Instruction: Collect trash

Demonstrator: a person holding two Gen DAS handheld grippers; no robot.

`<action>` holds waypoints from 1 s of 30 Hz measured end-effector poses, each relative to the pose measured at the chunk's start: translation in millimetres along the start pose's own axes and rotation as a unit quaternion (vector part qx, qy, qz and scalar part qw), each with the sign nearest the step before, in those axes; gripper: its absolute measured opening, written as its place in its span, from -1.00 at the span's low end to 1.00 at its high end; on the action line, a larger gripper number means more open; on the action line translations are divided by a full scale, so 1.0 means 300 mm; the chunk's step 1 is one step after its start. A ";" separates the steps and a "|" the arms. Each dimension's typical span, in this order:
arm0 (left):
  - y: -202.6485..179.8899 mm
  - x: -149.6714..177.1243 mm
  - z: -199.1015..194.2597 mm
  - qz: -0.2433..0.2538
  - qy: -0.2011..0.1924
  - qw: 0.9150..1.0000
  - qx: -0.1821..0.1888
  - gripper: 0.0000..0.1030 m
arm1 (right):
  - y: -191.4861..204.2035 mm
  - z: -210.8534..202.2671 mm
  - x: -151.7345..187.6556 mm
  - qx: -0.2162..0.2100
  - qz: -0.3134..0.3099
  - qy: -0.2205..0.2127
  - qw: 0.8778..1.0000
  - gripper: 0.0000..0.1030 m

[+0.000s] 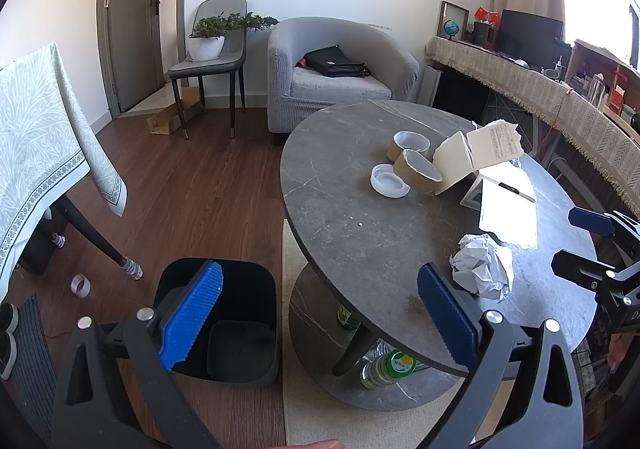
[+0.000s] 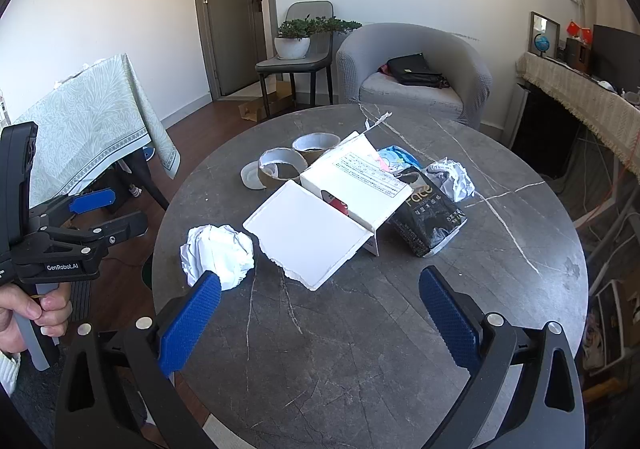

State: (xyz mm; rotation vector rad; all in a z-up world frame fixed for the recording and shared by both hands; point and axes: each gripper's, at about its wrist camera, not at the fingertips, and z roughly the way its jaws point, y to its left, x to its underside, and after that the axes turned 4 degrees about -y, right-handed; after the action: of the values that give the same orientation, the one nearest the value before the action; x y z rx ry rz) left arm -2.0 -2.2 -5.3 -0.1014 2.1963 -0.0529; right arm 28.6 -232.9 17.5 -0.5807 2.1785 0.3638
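Note:
My left gripper (image 1: 320, 315) is open and empty, held over the floor at the near-left edge of the round grey table (image 1: 360, 241). Its left finger overlaps a black trash bin (image 1: 256, 269) standing on the floor beside the table. A crumpled white paper ball (image 1: 484, 269) lies just beyond its right finger. My right gripper (image 2: 320, 319) is open and empty above the table's near edge, with the same paper ball (image 2: 218, 253) by its left fingertip. Farther back lie a torn white box (image 2: 332, 217), a black packet (image 2: 432, 217), a second paper ball (image 2: 450, 177), and cardboard tape rolls (image 2: 280, 167).
A hand (image 2: 28, 313) holds the left gripper (image 2: 108, 215) left of the table. A white lid (image 1: 390, 180) sits by the rolls. Bottles (image 1: 386, 367) stand under the table. A cloth-covered table (image 1: 36, 153) stands left, a grey armchair (image 1: 340, 61) behind, and a draped shelf (image 1: 560, 101) right.

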 end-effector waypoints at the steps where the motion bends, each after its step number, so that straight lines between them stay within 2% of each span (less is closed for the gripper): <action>1: 0.000 0.001 0.000 0.000 0.000 1.000 0.000 0.94 | 0.000 0.001 -0.001 0.000 0.000 0.000 1.000 0.93; 30: 0.004 -0.004 0.011 -0.005 0.008 1.000 0.002 0.94 | -0.011 0.002 0.008 0.001 -0.002 0.000 1.000 0.94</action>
State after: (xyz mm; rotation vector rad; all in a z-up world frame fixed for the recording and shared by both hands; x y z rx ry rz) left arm 1.4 -0.8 -6.4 -0.1091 2.2116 -0.0637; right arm 29.4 -236.0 15.1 -0.5829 2.1783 0.3594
